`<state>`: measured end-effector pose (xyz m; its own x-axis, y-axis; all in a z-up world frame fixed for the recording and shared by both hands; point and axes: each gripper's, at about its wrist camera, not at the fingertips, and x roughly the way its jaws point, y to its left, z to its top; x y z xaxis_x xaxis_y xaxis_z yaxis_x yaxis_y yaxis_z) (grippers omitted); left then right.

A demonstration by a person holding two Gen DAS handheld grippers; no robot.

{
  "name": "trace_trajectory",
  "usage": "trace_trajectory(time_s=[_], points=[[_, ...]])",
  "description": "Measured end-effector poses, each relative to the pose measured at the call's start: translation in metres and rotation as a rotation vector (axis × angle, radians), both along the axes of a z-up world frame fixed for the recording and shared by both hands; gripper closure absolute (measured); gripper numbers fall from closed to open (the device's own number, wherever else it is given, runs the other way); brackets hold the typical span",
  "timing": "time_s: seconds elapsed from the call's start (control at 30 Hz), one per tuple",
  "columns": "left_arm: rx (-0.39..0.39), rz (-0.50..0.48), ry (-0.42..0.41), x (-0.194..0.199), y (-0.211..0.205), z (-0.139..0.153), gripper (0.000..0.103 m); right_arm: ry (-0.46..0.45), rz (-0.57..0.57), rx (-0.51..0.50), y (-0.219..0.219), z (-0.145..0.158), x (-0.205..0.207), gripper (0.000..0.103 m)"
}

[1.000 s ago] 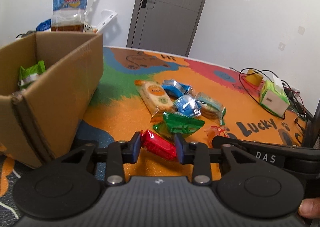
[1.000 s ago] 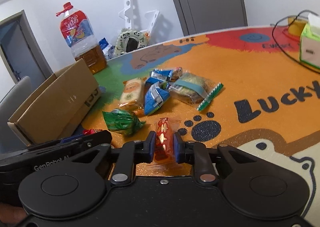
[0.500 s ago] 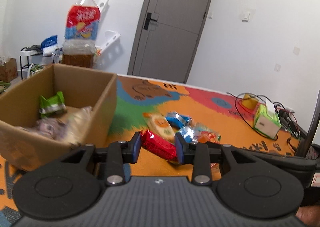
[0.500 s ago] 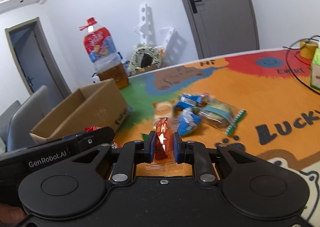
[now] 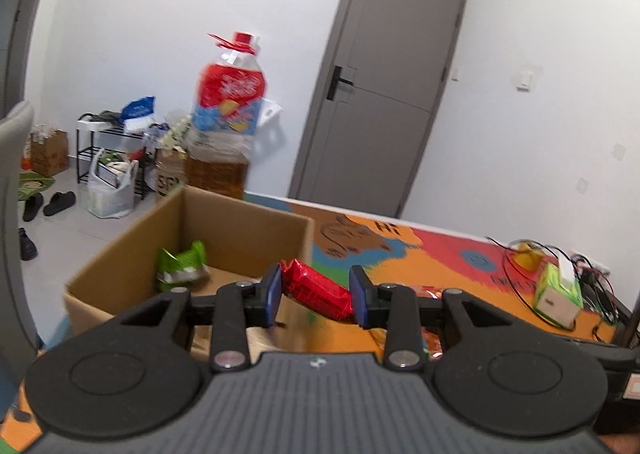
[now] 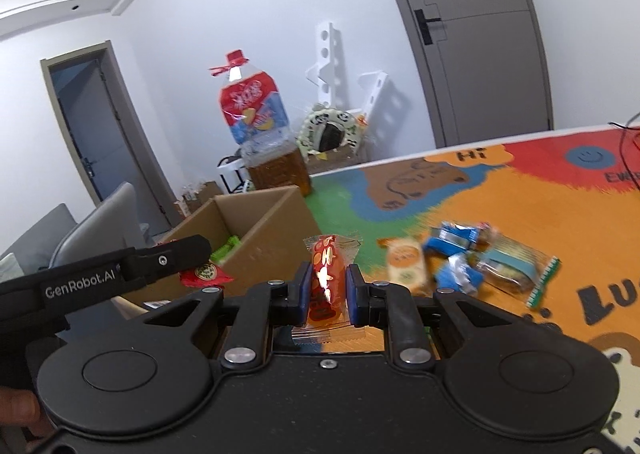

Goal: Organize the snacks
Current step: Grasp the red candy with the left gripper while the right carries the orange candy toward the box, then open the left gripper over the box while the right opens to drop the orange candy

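My left gripper (image 5: 316, 296) is shut on a red foil snack pack (image 5: 316, 290), held in the air near the right wall of the open cardboard box (image 5: 120, 270). A green packet (image 5: 180, 264) lies inside the box. My right gripper (image 6: 328, 290) is shut on an orange-red snack pack (image 6: 326, 278), held upright above the table, right of the box (image 6: 260, 246). The left gripper (image 6: 120, 270) with its red pack (image 6: 206, 274) shows at the left of the right wrist view. Several loose snacks (image 6: 460, 258) lie on the colourful mat (image 6: 520, 206).
A large bottle of brown liquid (image 5: 224, 126) stands behind the box. A green tissue box (image 5: 558, 294) and tangled cables (image 5: 520, 258) sit at the table's far right. A grey chair (image 6: 92, 230) stands left of the table, with a shelf and bags beyond.
Both grippers have risen from the table with their snack packs. The left one has come up beside the box, whose inside now shows. The loose snacks lie lower and farther off.
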<state>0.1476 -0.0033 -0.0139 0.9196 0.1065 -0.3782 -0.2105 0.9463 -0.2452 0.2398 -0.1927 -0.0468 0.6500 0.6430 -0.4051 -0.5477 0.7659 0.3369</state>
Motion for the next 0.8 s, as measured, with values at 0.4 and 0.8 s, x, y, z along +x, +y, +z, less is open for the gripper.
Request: trace_trajectory(time_s=[0.4,0.8], points=[[-0.008,0.114,0.006,0.003,0.044,0.005,0.068,-0.039,0.053,0.018,0.03,0.018,0.001,0.084],[-0.019,0.174,0.032,-0.006,0.069,0.003,0.051,-0.057,0.114,0.007,0.067,0.028,0.002,0.084]])
